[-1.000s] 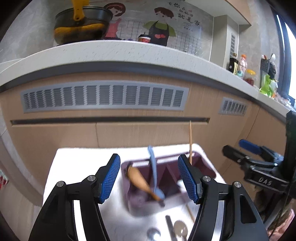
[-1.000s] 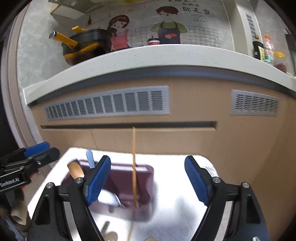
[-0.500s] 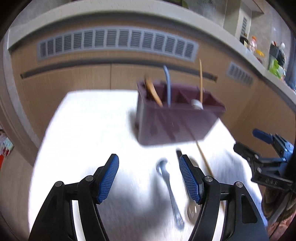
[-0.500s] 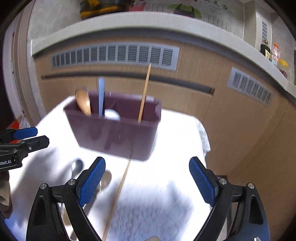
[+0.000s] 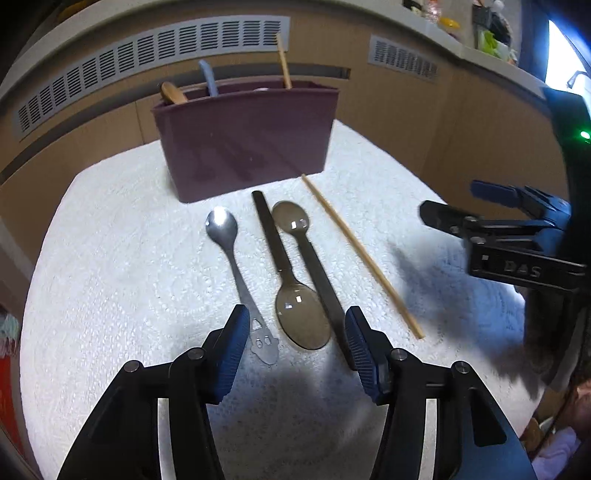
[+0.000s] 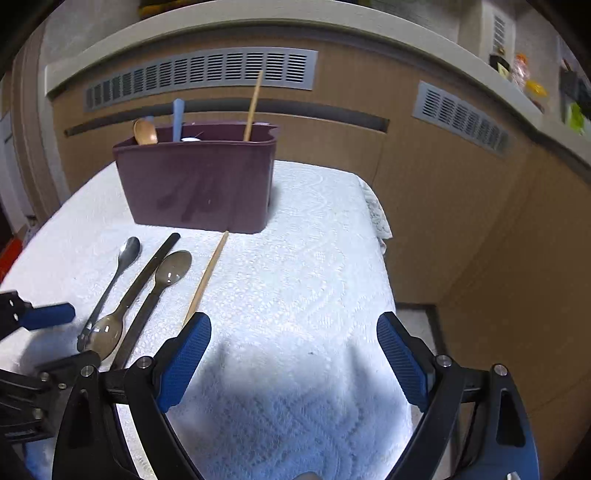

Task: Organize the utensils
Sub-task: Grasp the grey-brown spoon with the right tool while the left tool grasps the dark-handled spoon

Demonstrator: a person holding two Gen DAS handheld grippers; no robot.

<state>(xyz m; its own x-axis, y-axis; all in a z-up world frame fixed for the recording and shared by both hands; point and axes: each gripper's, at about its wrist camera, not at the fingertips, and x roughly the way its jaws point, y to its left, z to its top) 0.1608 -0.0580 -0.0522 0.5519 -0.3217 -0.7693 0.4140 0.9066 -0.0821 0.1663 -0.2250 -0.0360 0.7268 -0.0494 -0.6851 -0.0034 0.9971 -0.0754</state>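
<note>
White lace-patterned tablecloth draped over the table, wood-toned cabinet front just behind, grey slatted vents along it, pale countertop above, bottles and jars blurred at far right

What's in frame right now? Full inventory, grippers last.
Holder: 1, maroon, back of the white cloth.
Wooden spoon: 1, brown, holder's left end.
Blue handle: 1, light blue, standing in holder.
Upright chopstick: 1, tan, holder's right end.
Metal spoon: 1, silver, leftmost on cloth.
Dark spoons: 2, smoky translucent, side by side, bowls opposite ways.
Loose chopstick: 1, tan, rightmost on cloth.
Cloth: 1, white, covering the table.
Left gripper: open, over spoon ends.
Right gripper: open, over bare cloth.
</note>
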